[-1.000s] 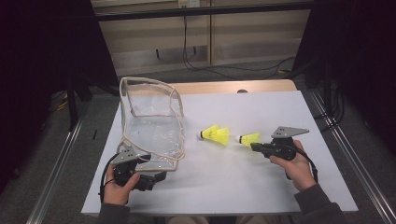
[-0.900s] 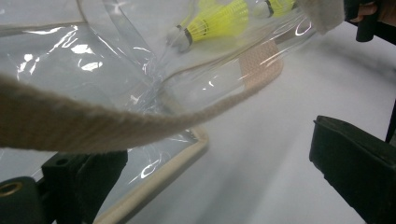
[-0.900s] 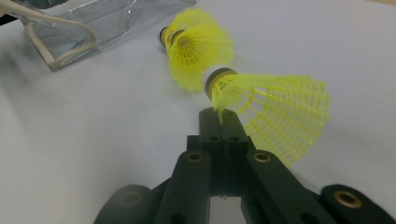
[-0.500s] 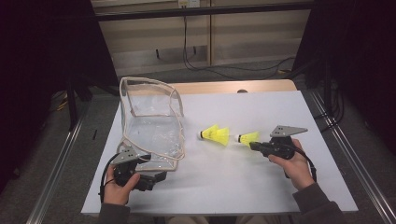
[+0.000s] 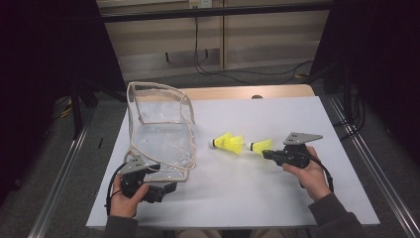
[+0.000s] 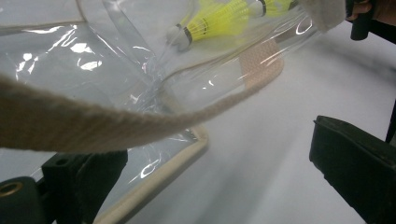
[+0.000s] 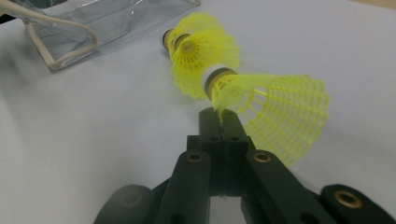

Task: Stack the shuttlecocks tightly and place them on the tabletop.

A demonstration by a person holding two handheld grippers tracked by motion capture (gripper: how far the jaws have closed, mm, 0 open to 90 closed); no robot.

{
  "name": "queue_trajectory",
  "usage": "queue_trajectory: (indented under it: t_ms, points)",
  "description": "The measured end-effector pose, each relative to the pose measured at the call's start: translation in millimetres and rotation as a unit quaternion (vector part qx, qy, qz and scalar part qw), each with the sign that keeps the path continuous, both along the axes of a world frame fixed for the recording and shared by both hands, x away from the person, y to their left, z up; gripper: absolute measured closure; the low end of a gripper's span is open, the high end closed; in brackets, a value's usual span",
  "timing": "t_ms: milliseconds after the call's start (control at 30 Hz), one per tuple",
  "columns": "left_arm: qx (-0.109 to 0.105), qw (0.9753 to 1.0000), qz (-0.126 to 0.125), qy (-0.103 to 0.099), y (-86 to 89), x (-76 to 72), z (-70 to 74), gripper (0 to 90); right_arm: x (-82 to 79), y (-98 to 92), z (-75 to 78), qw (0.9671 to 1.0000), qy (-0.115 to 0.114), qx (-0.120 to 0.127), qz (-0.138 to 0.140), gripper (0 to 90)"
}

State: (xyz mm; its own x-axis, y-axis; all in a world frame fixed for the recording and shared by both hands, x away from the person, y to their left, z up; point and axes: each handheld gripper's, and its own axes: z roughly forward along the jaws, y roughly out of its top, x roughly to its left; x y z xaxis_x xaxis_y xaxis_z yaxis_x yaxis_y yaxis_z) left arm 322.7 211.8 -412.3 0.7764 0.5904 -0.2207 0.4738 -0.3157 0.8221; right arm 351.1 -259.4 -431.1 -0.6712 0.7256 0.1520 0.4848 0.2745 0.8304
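Rectangular table (image 5: 297, 198), flat white top, bare wooden strip along the far edge.

Lying on it:
- One clear plastic bag with cream fabric trim and straps (image 5: 161, 134), on the left half, its mouth standing open at the far end.
- One yellow mesh-skirted plastic shuttlecock with a white cork tip (image 5: 227, 143), near the middle, on its side, tip toward the bag.

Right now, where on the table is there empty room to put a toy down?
Bare white table lies behind the two shuttlecocks, right of the clear bag, and along the front edge between both hands. It's crowded around the shuttlecocks and right gripper.
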Motion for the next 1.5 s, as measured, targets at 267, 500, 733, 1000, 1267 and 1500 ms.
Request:
queue_trajectory:
  t_ms: [267, 500, 733, 1000, 1267, 1500]
  points:
    - [0.0, 1.0, 0.0, 0.0, -0.1, 0.3, -0.5, 4.3, 3.1, 2.3, -0.7, 1.0, -0.002, -0.002, 0.0, 90.0]
    - [-0.001, 1.0, 0.001, 0.0, 0.2, 0.3, -0.5, 4.2, 4.8, 4.3, -0.3, 1.0, -0.003, -0.001, 0.002, 89.9]
    - [0.0, 1.0, 0.001, 0.0, 0.2, 0.3, -0.4, 4.2, 5.9, 4.1, -0.7, 1.0, -0.001, 0.001, 0.0, 89.9]
    - [0.0, 1.0, 0.0, 0.001, 0.1, 0.4, -0.7, 4.2, 7.6, 9.0, -0.8, 1.0, -0.002, 0.001, 0.004, 89.9]
    - [0.0, 1.0, 0.0, 0.001, 0.0, 0.3, -0.5, 4.2, 9.1, 10.1, -2.0, 1.0, -0.001, 0.001, 0.006, 89.9]
    - [0.0, 1.0, 0.001, 0.001, 0.5, 0.3, -0.7, 4.2, 10.1, 12.3, -1.9, 1.0, -0.002, 0.0, 0.006, 89.9]
